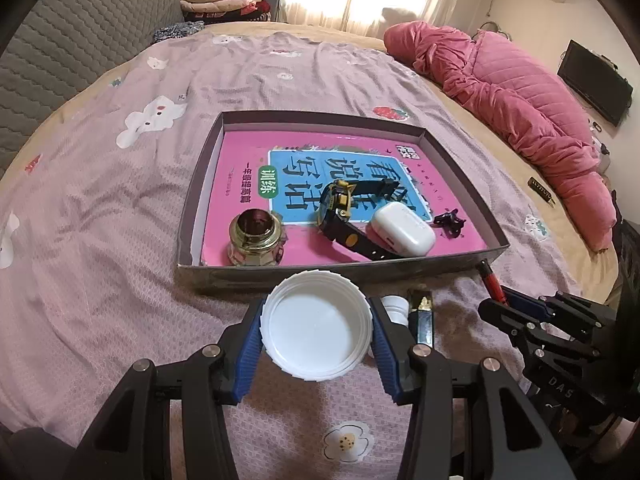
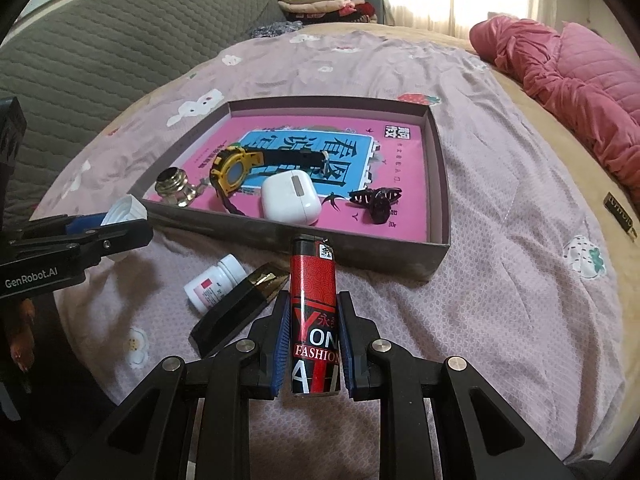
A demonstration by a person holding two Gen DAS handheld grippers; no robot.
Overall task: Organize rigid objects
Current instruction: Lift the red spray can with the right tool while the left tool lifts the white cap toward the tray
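The left gripper (image 1: 316, 330) has its jaws clamped on a white ribbed lid (image 1: 316, 326), just short of the shallow box (image 1: 460, 176) on the bed (image 1: 100, 200). Between the grippers lie a small white bottle (image 2: 214, 282) and a black-and-gold case (image 2: 236, 308). The right gripper (image 2: 312, 344) pinches a red lighter (image 2: 314, 316), whose top points at the box's near wall.

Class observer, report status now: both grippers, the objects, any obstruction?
Left gripper shut on white cap. Right gripper shut on red lighter. Both short of the tray; its near wall stands ahead.
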